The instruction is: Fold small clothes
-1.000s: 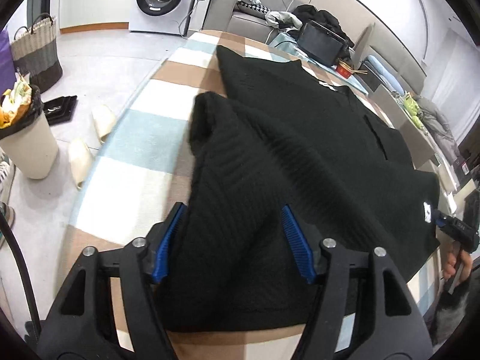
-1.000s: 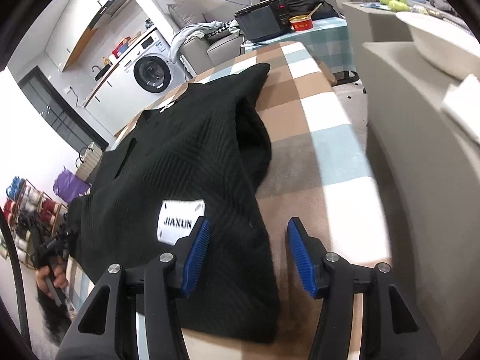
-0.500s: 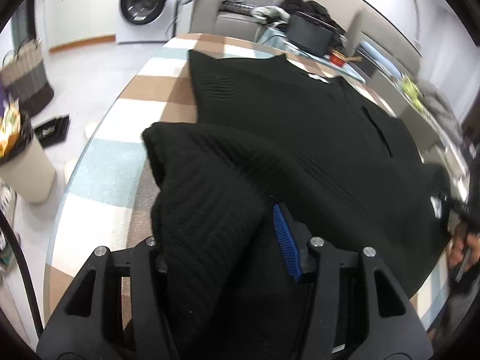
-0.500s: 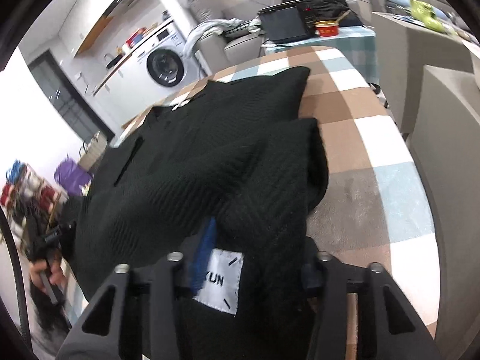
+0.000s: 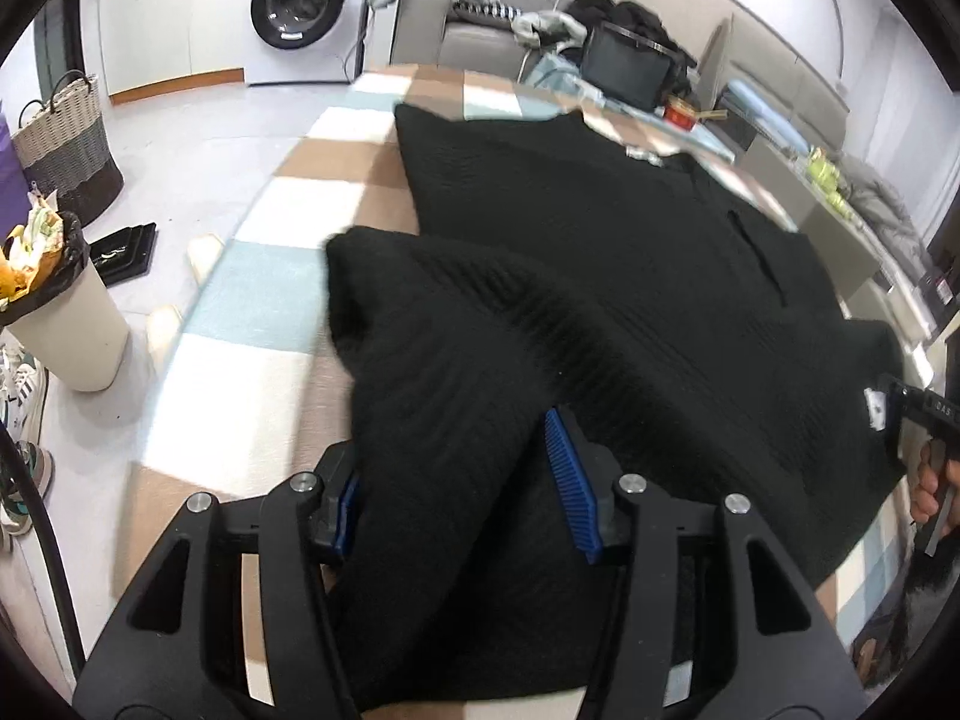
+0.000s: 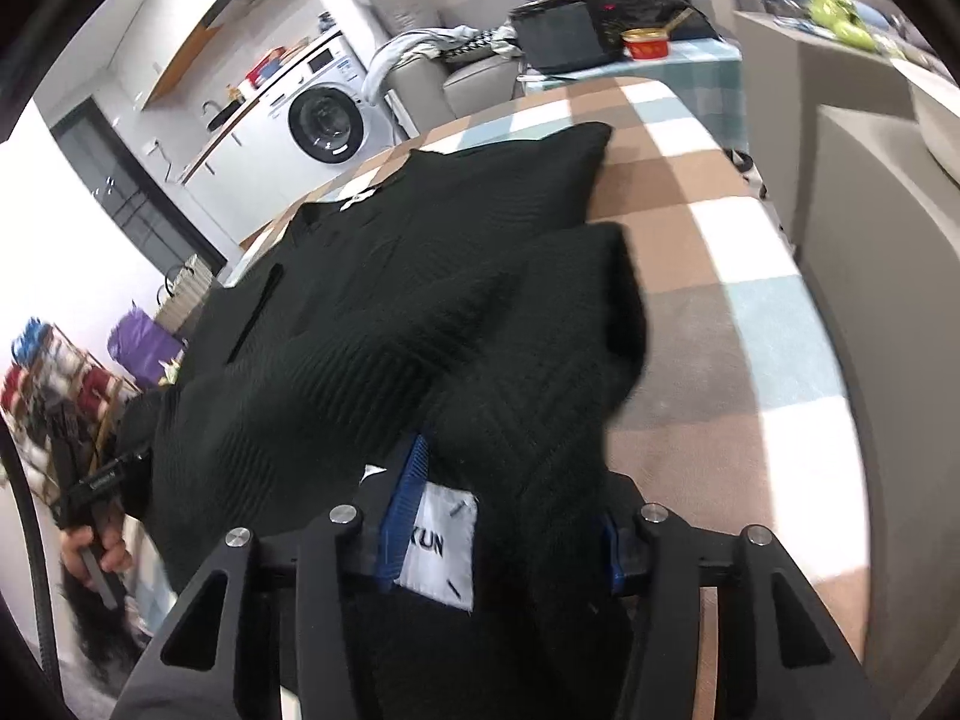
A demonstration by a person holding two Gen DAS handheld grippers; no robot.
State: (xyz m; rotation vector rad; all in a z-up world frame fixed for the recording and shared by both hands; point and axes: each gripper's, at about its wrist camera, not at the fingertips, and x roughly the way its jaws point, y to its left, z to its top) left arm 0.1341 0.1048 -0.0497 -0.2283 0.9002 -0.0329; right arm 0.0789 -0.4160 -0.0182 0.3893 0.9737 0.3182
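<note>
One black sweater (image 5: 630, 276), gripped by two grippers' jaws.

left tongs (image 5: 462, 498) | right tongs (image 6: 504, 516) | now gripping lifted sweater (image 5: 600, 276) hem

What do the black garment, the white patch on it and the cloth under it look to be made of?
Black garment: a thick, matte knit, probably wool or acrylic; ribbed rows show and it bunches softly.
White patch: a flat woven or printed fabric label, seemingly stitched on, with dark letters.
Checked cloth under it: looks like soft matte textile in tan, pale blue and white; the fibre is unclear.
</note>
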